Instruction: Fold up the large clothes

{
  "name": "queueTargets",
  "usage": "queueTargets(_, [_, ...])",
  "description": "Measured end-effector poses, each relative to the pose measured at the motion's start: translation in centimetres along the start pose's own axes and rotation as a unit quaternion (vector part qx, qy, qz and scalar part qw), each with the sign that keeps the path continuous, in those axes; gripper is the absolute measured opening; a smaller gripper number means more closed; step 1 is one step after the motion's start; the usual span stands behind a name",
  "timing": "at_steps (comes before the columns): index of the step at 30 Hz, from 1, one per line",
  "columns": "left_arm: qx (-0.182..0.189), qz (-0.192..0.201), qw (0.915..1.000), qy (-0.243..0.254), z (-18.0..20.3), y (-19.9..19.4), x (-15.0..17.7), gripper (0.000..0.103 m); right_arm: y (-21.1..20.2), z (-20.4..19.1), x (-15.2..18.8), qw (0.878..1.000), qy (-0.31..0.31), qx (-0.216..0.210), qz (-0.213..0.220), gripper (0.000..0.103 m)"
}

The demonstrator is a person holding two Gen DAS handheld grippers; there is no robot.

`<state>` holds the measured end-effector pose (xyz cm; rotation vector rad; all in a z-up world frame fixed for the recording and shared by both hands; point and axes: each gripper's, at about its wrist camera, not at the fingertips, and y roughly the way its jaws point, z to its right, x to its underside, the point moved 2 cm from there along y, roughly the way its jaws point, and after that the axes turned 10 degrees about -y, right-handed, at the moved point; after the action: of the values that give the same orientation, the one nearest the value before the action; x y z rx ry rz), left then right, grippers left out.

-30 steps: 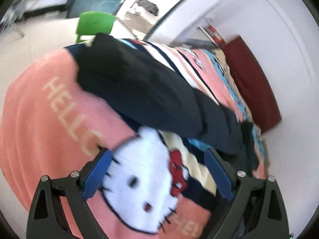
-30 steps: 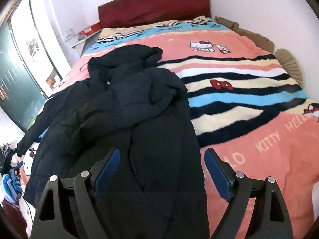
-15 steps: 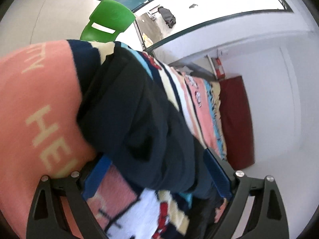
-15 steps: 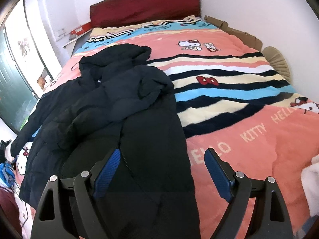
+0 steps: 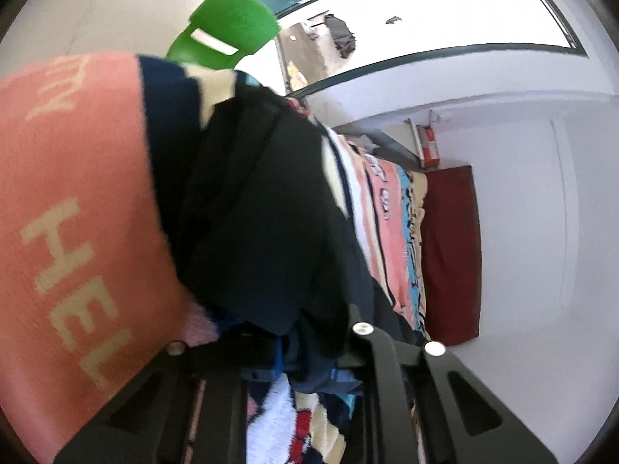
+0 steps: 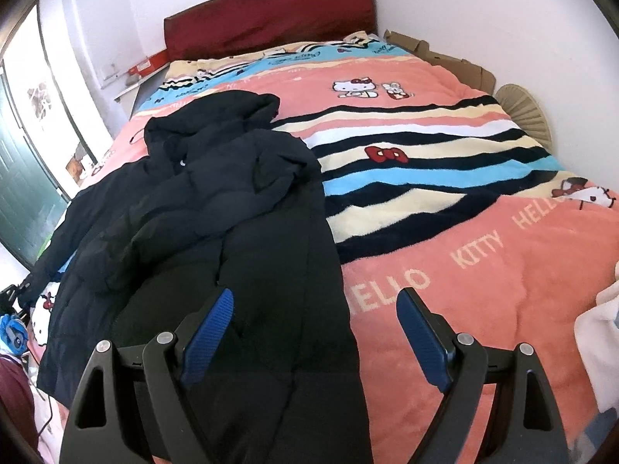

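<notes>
A large dark navy hooded jacket lies crumpled on the left half of a bed with a pink Hello Kitty blanket. My right gripper is open and empty, hovering above the jacket's lower hem near the foot of the bed. In the left wrist view, my left gripper is shut on a sleeve end of the jacket at the bed's left edge; the blue pads are mostly hidden by the dark fabric.
A dark red headboard stands against the white wall. Cardboard and a woven fan lie along the bed's right side. A green chair stands beyond the left edge, near a green door.
My left gripper moved in onto the jacket's sleeve and closed on it. My right gripper drew back slightly toward the foot of the bed and stayed open.
</notes>
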<state>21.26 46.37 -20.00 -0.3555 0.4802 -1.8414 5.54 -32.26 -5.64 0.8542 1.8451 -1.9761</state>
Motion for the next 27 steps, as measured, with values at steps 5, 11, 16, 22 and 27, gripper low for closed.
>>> queueTargets(5, [0.005,0.005,0.9989,0.047,3.1,-1.2,0.6,0.010,-0.1,0.3,0.0,1.000,0.005,-0.011,0.009,0.086])
queueTargets(11, [0.005,0.011,0.9923,0.123,8.6,-2.9,2.8,0.010,-0.5,0.9,0.4,0.999,0.014,-0.022,0.022,0.086])
queueTargets(16, [0.016,0.009,0.9807,0.195,14.1,-3.9,5.4,0.010,-1.0,1.8,0.7,0.998,0.028,-0.036,0.039,0.086])
queueTargets(22, [0.032,-0.002,0.9572,0.288,20.8,-4.5,11.0,0.010,-1.5,2.7,0.5,0.997,0.032,-0.048,0.059,0.086])
queueTargets(27, [0.041,-0.022,0.9314,0.361,25.5,-4.0,17.2,0.010,-1.0,3.3,0.2,0.995,0.041,-0.064,0.067,0.086])
